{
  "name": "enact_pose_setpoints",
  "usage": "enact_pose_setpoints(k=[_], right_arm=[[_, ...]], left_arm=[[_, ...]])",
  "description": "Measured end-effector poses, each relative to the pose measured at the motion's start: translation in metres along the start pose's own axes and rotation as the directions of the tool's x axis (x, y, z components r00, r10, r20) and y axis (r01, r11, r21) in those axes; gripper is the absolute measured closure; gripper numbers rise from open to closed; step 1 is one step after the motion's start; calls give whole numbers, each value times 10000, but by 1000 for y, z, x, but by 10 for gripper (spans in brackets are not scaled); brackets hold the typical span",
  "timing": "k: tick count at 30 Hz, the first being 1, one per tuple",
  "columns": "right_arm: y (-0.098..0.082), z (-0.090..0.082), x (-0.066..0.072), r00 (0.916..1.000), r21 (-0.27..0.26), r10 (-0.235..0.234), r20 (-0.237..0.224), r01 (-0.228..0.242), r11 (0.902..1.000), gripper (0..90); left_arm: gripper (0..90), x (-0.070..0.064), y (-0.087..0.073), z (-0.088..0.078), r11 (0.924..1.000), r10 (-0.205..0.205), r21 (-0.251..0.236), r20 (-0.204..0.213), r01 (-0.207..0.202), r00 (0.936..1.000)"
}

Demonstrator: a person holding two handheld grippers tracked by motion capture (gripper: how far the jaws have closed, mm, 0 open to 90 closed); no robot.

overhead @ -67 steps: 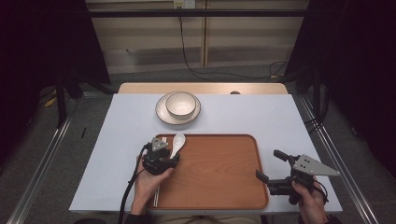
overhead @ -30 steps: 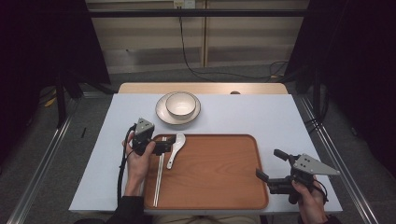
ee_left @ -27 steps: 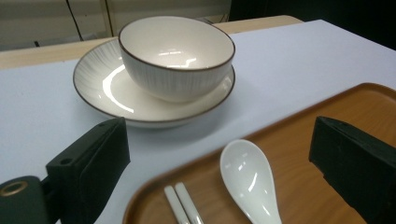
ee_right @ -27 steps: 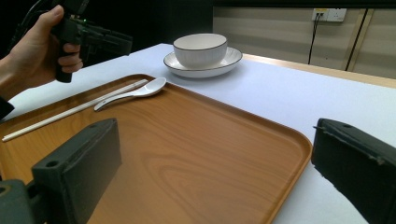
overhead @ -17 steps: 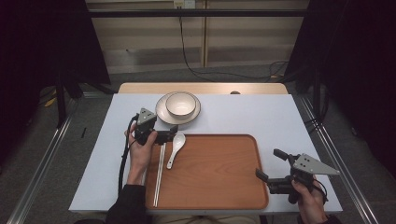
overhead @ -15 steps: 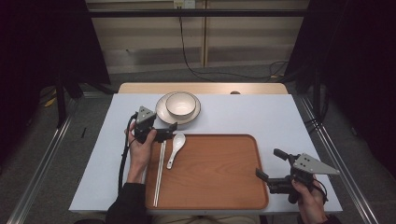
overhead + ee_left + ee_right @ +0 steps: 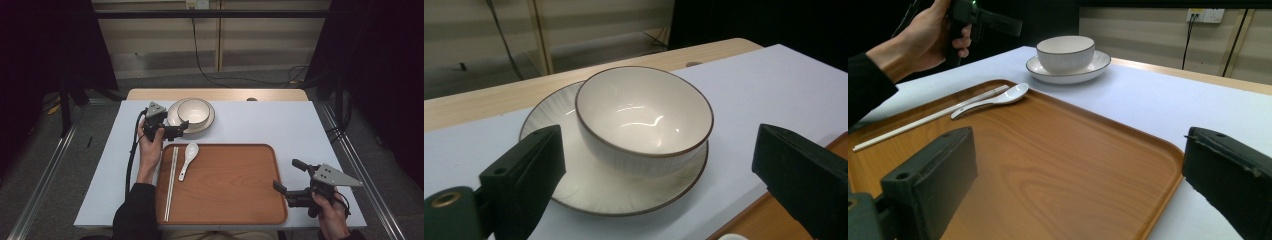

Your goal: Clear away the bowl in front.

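Observation:
A white bowl (image 7: 194,111) sits on a white plate (image 7: 175,119) at the table's far side. My left gripper (image 7: 180,129) hovers open at the plate's near-left rim, pointing right. In the left gripper view the bowl (image 7: 644,117) and plate (image 7: 589,185) lie just beyond the wide-apart jaws. A white spoon (image 7: 187,159) and a pair of chopsticks (image 7: 170,182) lie on the left part of the wooden tray (image 7: 235,195). At the tray's right edge my right gripper (image 7: 286,175) is held open and empty, the tray (image 7: 1048,165) lying between its jaws.
The white table top (image 7: 280,125) is bare to the right of the plate and along the tray's right side. A wooden strip (image 7: 220,94) runs along the far edge. In the right gripper view the other hand holds the left gripper (image 7: 993,20) beyond the spoon (image 7: 993,100).
My left gripper has moved away from the tray's top-left corner toward the plate and bowl. The spoon now lies free on the tray. My right gripper has stayed still.

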State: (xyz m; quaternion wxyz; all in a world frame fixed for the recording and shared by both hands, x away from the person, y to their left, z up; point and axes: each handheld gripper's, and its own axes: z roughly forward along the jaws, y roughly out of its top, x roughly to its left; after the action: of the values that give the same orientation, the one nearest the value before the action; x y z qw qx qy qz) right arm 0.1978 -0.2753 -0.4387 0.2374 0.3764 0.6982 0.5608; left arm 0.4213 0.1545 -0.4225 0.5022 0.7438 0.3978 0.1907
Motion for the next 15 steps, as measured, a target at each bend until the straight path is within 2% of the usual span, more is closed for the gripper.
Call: enact_pose_setpoints(k=[1,2,5,6,8,10,12,14,15], right_arm=[[0,0,0,10000,40,-64,-1,64,10000,9],[0,0,0,10000,24,-56,-19,56,10000,9],[-1,-1,0,10000,-8,-14,-16,14,10000,9],[-1,-1,0,10000,-7,-12,-25,12,10000,9],[-1,-1,0,10000,-3,0,-11,0,10000,9],[-1,-1,0,10000,4,-13,-2,13,10000,9],[-1,-1,0,10000,19,-36,10,36,10000,9],[-1,-1,0,10000,23,-46,24,45,10000,9],[-1,-1,0,10000,31,-48,7,48,10000,9]], left_arm=[[55,0,2,2,10000,57,-73,-215,-59,9998],[65,1,5,2,9998,190,58,-315,-188,9993],[54,5,11,6,9996,68,268,-34,-67,10000],[55,6,13,7,9995,112,282,-146,-108,9998],[62,10,16,10,9992,81,397,-47,-79,10000],[65,12,20,14,9992,172,366,-198,-164,9997],[66,16,23,18,9985,142,537,-156,-133,9998],[77,17,26,21,9968,378,717,-347,-352,9987],[79,18,28,23,9971,284,717,-341,-259,9990]])
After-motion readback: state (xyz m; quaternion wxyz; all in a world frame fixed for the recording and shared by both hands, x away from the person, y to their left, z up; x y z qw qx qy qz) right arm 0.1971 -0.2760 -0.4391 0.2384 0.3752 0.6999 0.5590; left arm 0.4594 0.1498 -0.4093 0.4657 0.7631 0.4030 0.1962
